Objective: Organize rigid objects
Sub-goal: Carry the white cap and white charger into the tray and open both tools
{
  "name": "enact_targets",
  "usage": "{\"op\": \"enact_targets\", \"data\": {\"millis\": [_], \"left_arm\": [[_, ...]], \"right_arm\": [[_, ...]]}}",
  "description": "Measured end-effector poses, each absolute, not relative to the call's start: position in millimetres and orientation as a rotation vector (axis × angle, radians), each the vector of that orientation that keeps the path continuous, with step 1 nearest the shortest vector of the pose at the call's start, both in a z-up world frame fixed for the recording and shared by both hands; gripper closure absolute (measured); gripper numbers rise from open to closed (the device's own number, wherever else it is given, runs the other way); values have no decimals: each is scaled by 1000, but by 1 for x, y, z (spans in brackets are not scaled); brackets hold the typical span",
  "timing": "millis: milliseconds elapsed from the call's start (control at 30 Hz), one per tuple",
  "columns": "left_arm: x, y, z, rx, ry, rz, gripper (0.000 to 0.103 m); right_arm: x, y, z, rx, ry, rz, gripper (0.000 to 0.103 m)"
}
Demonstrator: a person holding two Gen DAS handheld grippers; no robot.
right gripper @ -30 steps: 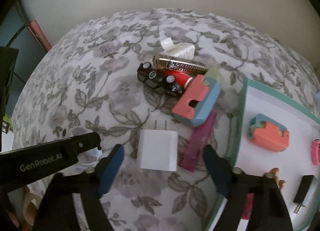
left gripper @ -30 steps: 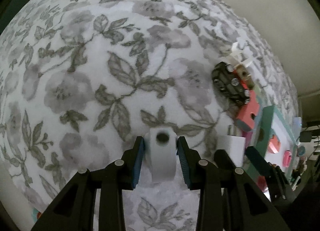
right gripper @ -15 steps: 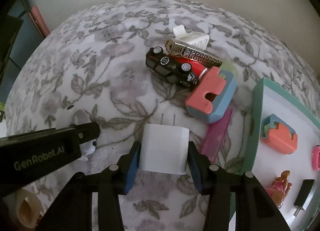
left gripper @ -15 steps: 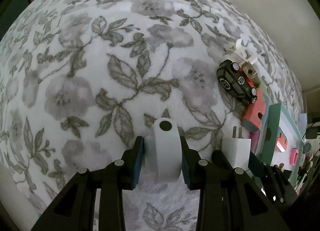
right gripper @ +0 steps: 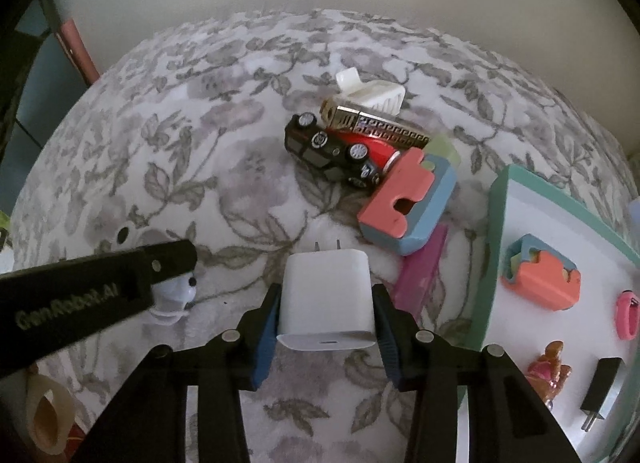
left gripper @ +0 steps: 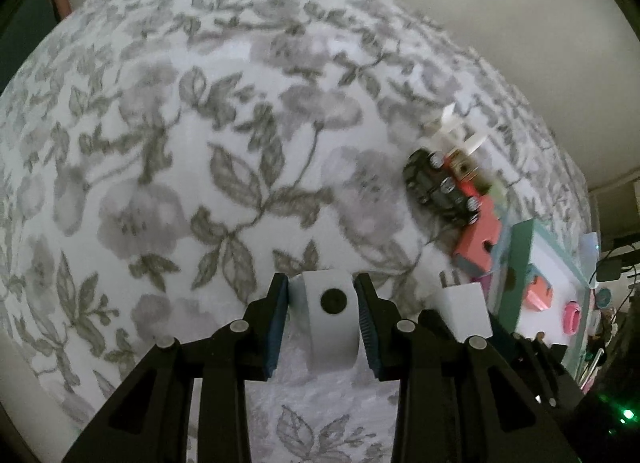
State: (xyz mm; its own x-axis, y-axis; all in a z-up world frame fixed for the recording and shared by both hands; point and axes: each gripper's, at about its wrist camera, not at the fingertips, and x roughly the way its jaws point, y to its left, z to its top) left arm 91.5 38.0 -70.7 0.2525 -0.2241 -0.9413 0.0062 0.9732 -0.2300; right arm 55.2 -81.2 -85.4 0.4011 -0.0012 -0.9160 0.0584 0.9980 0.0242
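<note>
My left gripper (left gripper: 322,291) is shut on a small white toy piece (left gripper: 328,327) with a dark round dot, held just above the flowered cloth (left gripper: 200,143). From the right wrist view that same toy (right gripper: 172,295) shows pale with black dots under the left gripper's black finger (right gripper: 120,275). My right gripper (right gripper: 326,293) is shut on a white plug charger (right gripper: 326,315), both blue pads pressing its sides and its prongs pointing away. The charger (left gripper: 464,311) also shows at lower right in the left wrist view.
A pile lies beyond the charger: a black toy car (right gripper: 332,151), a gold bar (right gripper: 372,123), a white clip (right gripper: 372,93), a coral and blue block (right gripper: 404,207), a magenta strip (right gripper: 420,275). A teal-rimmed white tray (right gripper: 504,231) at the right holds several small items. A tape roll (right gripper: 48,415) lies lower left.
My right gripper went from wide open around the charger to shut on its sides. My left gripper rose a little with the white toy, which tipped its dark dot towards the camera.
</note>
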Motion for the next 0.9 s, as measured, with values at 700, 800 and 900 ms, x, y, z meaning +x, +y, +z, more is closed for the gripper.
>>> {"op": "enact_targets", "data": {"millis": [700,800,900], "left_arm": [[73,-19,3,-55,1121,-301,68],[64,-43,7,-15,1109,-350,68],[53,-68,11,35,1096,-395,68]], "right_arm": [[23,-152,-36,191,1056,-159,57],[13,-177,-33,222,1061,-215,57],[1,-203,-33,258,1069,-277,57]]}}
